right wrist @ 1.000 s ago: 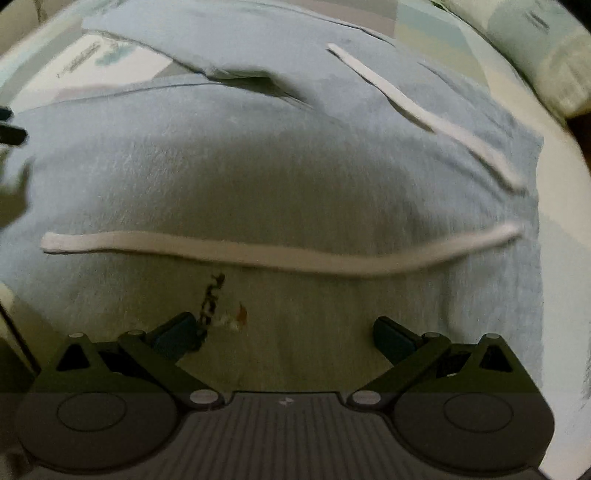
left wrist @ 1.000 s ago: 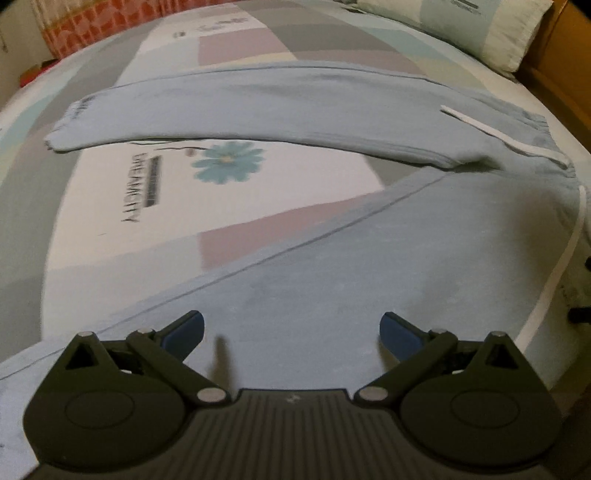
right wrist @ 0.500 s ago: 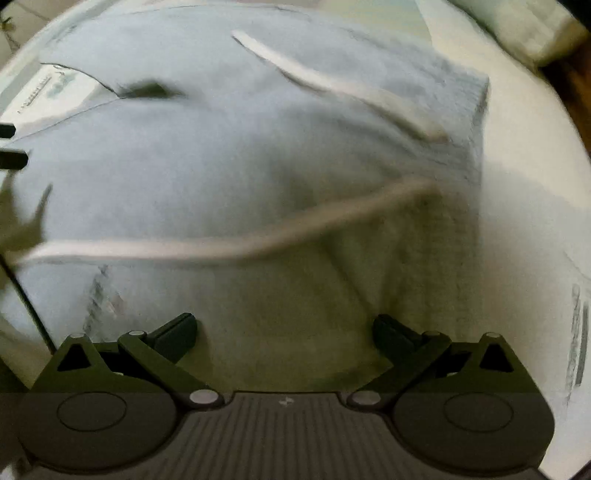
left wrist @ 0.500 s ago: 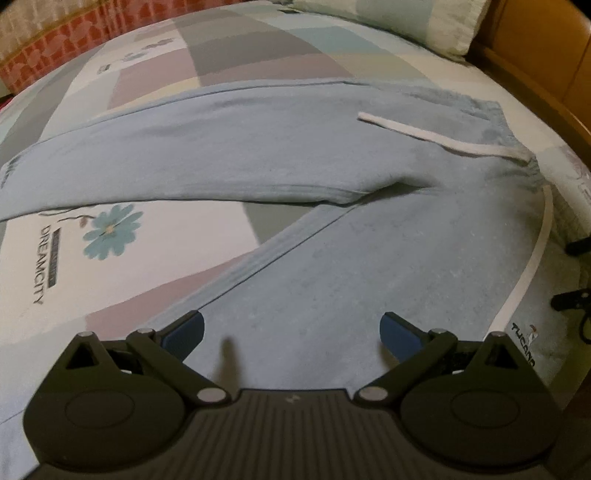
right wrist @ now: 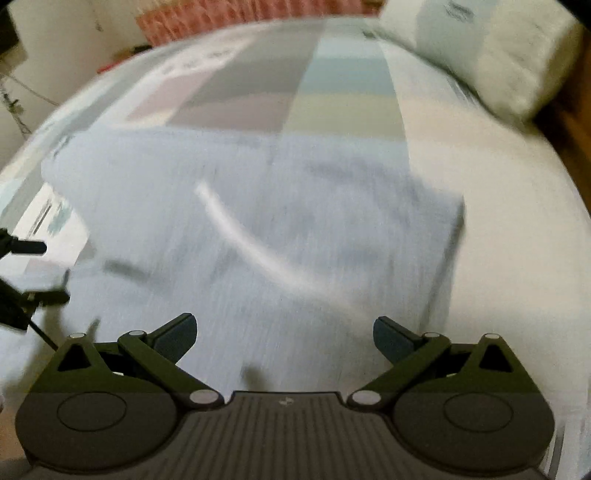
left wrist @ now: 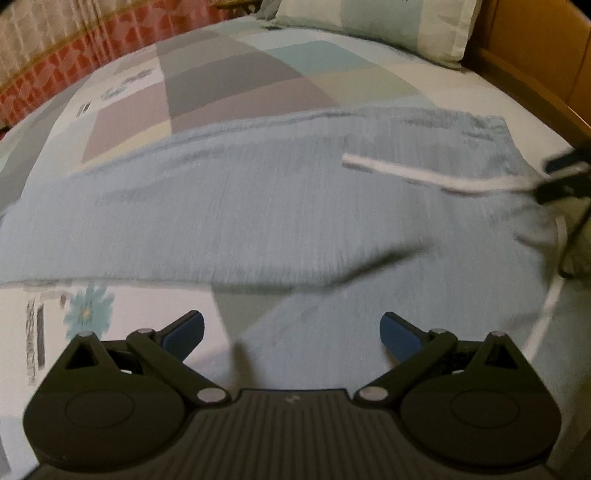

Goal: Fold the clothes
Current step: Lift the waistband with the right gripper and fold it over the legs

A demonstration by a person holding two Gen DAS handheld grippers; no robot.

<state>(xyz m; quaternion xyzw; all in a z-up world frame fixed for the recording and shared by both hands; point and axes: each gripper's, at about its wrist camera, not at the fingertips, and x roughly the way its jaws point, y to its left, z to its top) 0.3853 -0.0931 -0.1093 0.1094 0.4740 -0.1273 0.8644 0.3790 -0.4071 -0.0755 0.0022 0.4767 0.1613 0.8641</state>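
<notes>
Light blue sweatpants [left wrist: 258, 206] lie spread flat on the bed [left wrist: 236, 81], legs splayed in a V: one leg runs off toward the left edge of the left wrist view, the other comes down toward the camera under the left gripper [left wrist: 291, 332]. Waistband end sits at the right, near the bed's edge. A white drawstring [left wrist: 417, 173] lies across the fabric near the waistband; a second white strand [left wrist: 546, 310] trails down along the pants' right side. Both frames are motion-blurred, so fine detail is unreadable.

Left gripper hovers over the near leg, jaws released and wide apart, nothing between them; blue fingertips [left wrist: 184, 330] are clear of the cloth as far as can be told. Right gripper [right wrist: 284, 334] hovers over the waist area, jaws likewise spread wide and empty, with the drawstring [right wrist: 243, 236] curving across the fabric ahead of it. The right gripper also shows at the right edge of the left wrist view as a dark blur beside the waistband.

Bedsheet is patchwork in grey, mauve, teal and pale yellow blocks, with a blue flower print [left wrist: 88, 314] beside the near leg. A pillow [left wrist: 373, 26] rests at the far end, next to a wooden bed frame [left wrist: 535, 70]. A red patterned curtain [left wrist: 74, 66] hangs behind the bed.
</notes>
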